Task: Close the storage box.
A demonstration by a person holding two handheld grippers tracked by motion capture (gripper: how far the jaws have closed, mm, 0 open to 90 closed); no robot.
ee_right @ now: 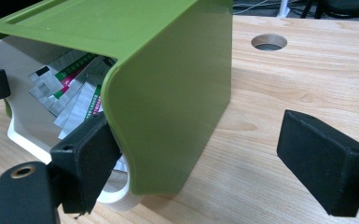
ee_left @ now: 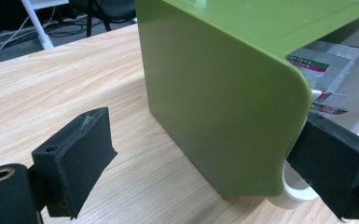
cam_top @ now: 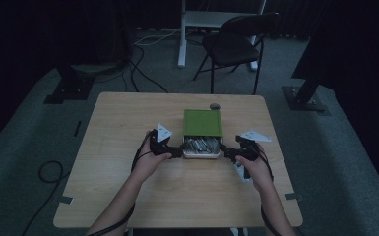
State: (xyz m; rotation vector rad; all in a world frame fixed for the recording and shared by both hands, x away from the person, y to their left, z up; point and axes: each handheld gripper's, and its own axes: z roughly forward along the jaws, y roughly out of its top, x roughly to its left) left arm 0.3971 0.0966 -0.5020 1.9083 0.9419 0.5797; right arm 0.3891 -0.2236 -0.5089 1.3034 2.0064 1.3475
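- The left gripper [cam_top: 177, 150] is held at the near left corner of a green box [cam_top: 203, 122]; its jaws are spread wide and nothing is clamped between them.
- In the left gripper view, one pad [ee_left: 77, 158] is seen well clear of the green side wall [ee_left: 214, 116], over bare wood, while the other pad [ee_left: 338, 161] is placed at the box's open front, against or just beside the white tray [ee_left: 298, 191] that projects from under the green cover.
- The right gripper [cam_top: 229, 152] is held at the near right corner, jaws likewise parted, with nothing gripped.
- In the right gripper view, one pad [ee_right: 86, 161] is seen at the open front by the tray's white rim [ee_right: 116, 193]; whether it touches cannot be told. The other pad [ee_right: 326, 161] is seen well apart from the green wall, above bare wood.
- Silver sachets [ee_right: 74, 100] with green and pink print are seen lying inside the tray, between the two grippers.
- The box stands on a light wooden table [cam_top: 128, 123], past the grippers towards the far edge.
- A round cable hole [ee_right: 269, 42] is seen in the tabletop just beyond the box.
- Bare tabletop lies open outward of each gripper and on the near side, around the person's forearms.
- Beyond the table, a dark folding chair [cam_top: 236, 44], a white stand [cam_top: 211, 19] and loose cables [cam_top: 142, 73] are seen on grey carpet in a dim room.
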